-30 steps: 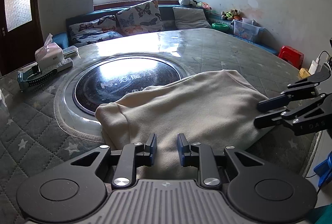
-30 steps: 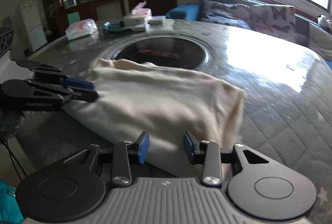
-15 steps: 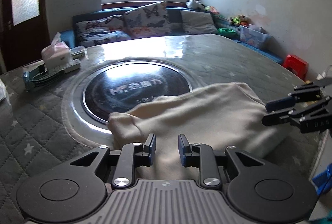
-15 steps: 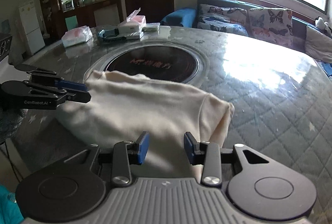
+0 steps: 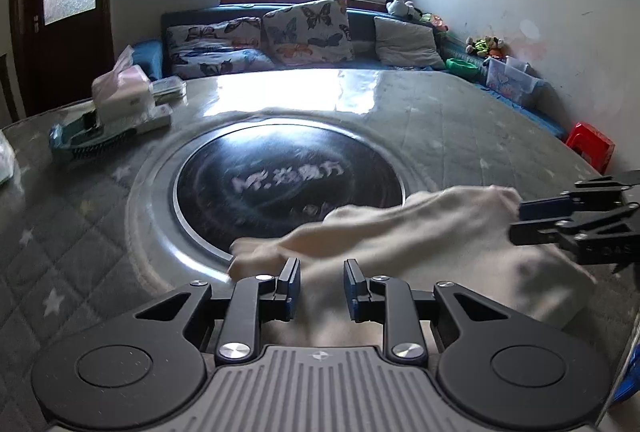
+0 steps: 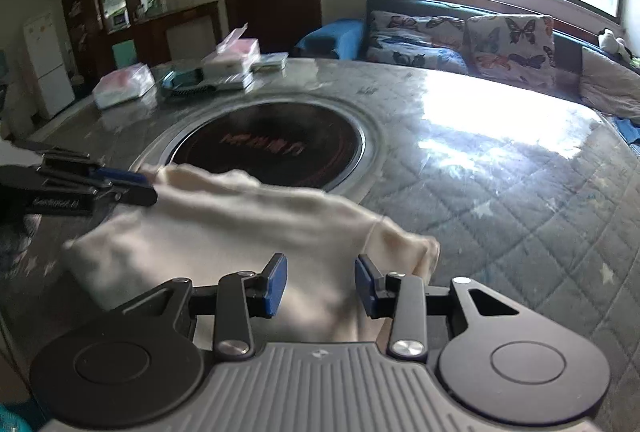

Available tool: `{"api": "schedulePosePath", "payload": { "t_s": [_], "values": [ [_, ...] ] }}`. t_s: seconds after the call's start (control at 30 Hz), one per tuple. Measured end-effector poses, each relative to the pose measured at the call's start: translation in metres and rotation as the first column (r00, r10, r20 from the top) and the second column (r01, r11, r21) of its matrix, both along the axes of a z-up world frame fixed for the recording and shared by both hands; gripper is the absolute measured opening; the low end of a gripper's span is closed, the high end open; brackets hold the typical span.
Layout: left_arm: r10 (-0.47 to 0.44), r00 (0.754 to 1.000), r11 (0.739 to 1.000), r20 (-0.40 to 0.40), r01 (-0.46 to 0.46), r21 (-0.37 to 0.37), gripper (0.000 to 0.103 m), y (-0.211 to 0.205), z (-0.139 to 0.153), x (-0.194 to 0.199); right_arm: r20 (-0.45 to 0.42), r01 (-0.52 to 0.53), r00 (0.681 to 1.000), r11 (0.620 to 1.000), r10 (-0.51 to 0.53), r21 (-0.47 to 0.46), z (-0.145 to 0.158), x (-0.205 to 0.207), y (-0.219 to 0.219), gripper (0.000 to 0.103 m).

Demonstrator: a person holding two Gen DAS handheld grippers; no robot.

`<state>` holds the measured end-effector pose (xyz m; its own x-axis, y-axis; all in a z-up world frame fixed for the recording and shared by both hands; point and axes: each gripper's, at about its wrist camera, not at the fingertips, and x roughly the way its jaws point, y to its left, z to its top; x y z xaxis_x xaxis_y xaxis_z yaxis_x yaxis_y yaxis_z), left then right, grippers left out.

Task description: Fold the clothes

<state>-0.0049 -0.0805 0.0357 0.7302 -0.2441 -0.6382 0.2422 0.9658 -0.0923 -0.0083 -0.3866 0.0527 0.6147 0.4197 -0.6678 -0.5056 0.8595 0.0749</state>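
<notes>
Sunlight from the window glares off the quilted grey counter [image 5: 460, 119], which has a round black glass plate [image 5: 288, 183] set into its middle. Ahead of my fingers lies the cream garment [image 5: 420, 232], bunched and partly folded at the near edge of the counter, its far edge lapping onto the rim of the black plate.

My left gripper [image 5: 322, 286] sits low over the near part of the cloth, its blue-padded fingers [image 5: 290, 282] parted with a gap between them; cloth shows through the gap, but I cannot tell whether the pads press on it. My right gripper [image 6: 321, 284] stands the same way over the cloth, fingers [image 6: 275, 284] a little wider apart, and again I cannot tell if anything is pinched. A folded corner of the garment [image 6: 416, 248] bulges just beyond its right finger.

From each camera I see the other gripper reaching in from the side, its tips at the garment's edge.

Beyond the fingers, at the far left of the counter, sit a tissue box [image 5: 120, 87] and a teal brush [image 5: 96, 141].
</notes>
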Motion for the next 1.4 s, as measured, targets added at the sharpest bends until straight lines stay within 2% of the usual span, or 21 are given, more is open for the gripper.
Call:
{"api": "schedulePosePath", "payload": {
  "t_s": [0.33,0.6,0.87,1.03,1.17,1.4],
  "values": [
    [0.004,0.999,1.000,-0.042,-0.003,0.014,0.026,-0.012,-0.010,0.036,-0.025,0.046,0.999,0.999,-0.046,0.004,-0.014,0.032,0.000,0.037],
    [0.013,0.999,1.000,-0.048,-0.013,0.004,0.026,-0.010,-0.011,0.040,0.003,-0.007,1.000,1.000,0.007,0.008,0.000,0.038,0.018,0.037],
    [0.007,0.999,1.000,-0.047,-0.007,0.011,0.026,-0.010,-0.012,0.043,-0.014,-0.020,1.000,0.999,0.020,-0.038,-0.015,0.056,0.043,0.037],
    [-0.010,1.000,1.000,-0.020,0.010,-0.003,0.026,-0.013,-0.004,0.036,0.002,-0.029,1.000,0.999,0.029,-0.038,-0.008,0.051,0.043,0.037],
    [-0.048,0.999,0.999,-0.005,0.048,-0.007,0.028,-0.022,0.000,0.030,0.010,-0.082,0.997,0.996,0.083,-0.028,-0.001,0.037,0.051,0.037],
    [-0.058,0.998,0.998,-0.027,0.058,0.027,0.028,-0.032,-0.010,0.033,0.002,-0.104,0.995,0.993,0.104,-0.047,-0.012,0.032,0.062,0.039]
  ]
}}
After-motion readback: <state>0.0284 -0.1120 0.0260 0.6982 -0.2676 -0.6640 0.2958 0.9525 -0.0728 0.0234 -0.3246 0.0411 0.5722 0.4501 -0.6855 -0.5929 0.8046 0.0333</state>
